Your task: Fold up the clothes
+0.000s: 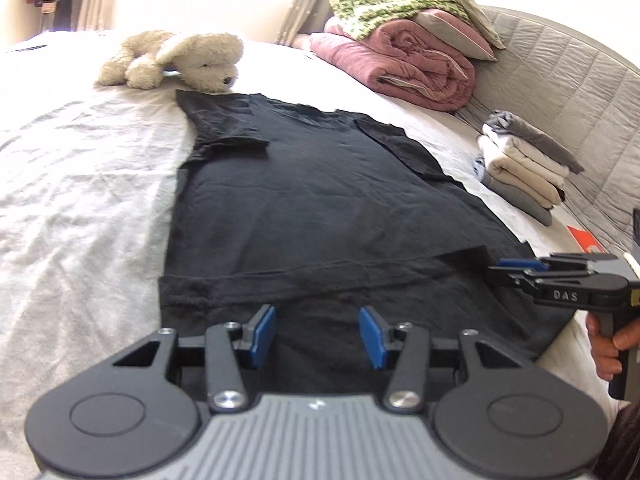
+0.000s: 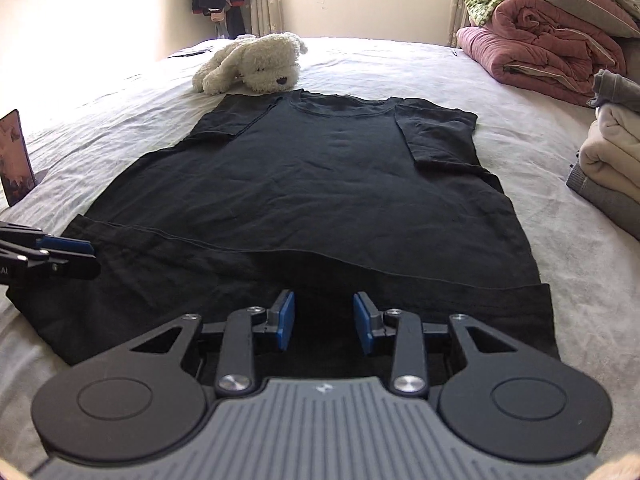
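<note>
"DAS" lettering on right gripper (image 1: pixel 520 270); black tee (image 2: pixel 320 184) flat on bed (image 2: pixel 440 80).

One black T-shirt (image 2: pixel 312 184) lay in the middle of the bed (image 2: pixel 400 64), both sleeves folded in. One plush dog (image 2: pixel 252 66) lay just beyond its collar. Toward the bed's right edge were two piles: one stack of folded clothes (image 1: pixel 524 160) and, farther back, one heap of bedding (image 1: pixel 408 44). One phone (image 2: pixel 16 156) stood near the left edge. Two grippers showed, the left gripper (image 1: pixel 316 334) and the right gripper (image 2: pixel 324 322), each with two blue pads.
</note>
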`<state>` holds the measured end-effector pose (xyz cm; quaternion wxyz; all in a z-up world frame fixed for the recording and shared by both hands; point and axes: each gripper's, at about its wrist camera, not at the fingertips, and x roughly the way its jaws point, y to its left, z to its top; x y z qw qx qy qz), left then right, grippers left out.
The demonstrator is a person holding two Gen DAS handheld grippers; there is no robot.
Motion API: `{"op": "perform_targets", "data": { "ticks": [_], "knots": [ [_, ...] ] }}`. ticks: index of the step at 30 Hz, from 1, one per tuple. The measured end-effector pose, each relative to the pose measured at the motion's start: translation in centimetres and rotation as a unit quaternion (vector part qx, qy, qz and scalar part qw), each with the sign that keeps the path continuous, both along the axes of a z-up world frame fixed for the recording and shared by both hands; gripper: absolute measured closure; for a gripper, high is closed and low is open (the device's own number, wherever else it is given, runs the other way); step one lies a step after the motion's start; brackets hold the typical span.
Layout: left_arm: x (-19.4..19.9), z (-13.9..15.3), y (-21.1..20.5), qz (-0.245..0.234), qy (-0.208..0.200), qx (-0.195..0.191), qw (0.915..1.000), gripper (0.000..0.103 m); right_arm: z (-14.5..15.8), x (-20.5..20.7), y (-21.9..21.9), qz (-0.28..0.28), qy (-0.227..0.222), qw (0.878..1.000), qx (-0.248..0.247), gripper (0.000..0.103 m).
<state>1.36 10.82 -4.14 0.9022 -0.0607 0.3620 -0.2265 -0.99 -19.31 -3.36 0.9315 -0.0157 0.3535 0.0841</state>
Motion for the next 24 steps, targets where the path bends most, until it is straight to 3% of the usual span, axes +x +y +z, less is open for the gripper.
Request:
{"op": "perform_targets", "data": {
  "ticks": [6,11,18,19,20,21,22,24],
  "knots": [
    [0.7,1.0,2.9,0.088,-0.023,0.041,0.995,0.055,0.8,-0.3,-5.0,-0.07,-0.024,0.997,-0.011,0.058],
    [1.2,0.6,3.8,0.105,-0.008,0.037,0.9937,0.06,1.0,-0.6,-8.5,-0.118,-0.027,0.993,-0.003,0.056],
    [0.9,0.1,2.6,0.105,-0.007,0.053,0.993,0.087,0.3,-0.6,-10.5,-0.133,-0.015,0.99,0.032,0.056],
    [0.7,0.1,2.5,0.109,-0.012,0.054,0.9925,0.098,0.1,-0.5,-10.5,-0.13,-0.013,0.991,0.036,0.056],
    [0.6,0.1,2.5,0.113,-0.017,0.055,0.992,0.1,-0.1,-0.3,-10.4,-0.126,-0.011,0.991,0.04,0.062],
    [0.4,0.1,2.4,0.116,-0.022,0.056,0.9914,0.101,-0.3,-0.2,-10.2,-0.124,-0.01,0.991,0.039,0.083],
    [0.2,0.2,2.4,0.12,-0.027,0.057,0.9908,0.101,-0.4,-0.1,-10.0,-0.123,-0.011,0.992,0.036,0.091],
    [-0.3,0.3,2.4,0.127,-0.041,0.058,0.9893,0.101,-0.4,-0.5,-9.5,-0.127,-0.028,0.991,0.023,0.095]
  ]
}}
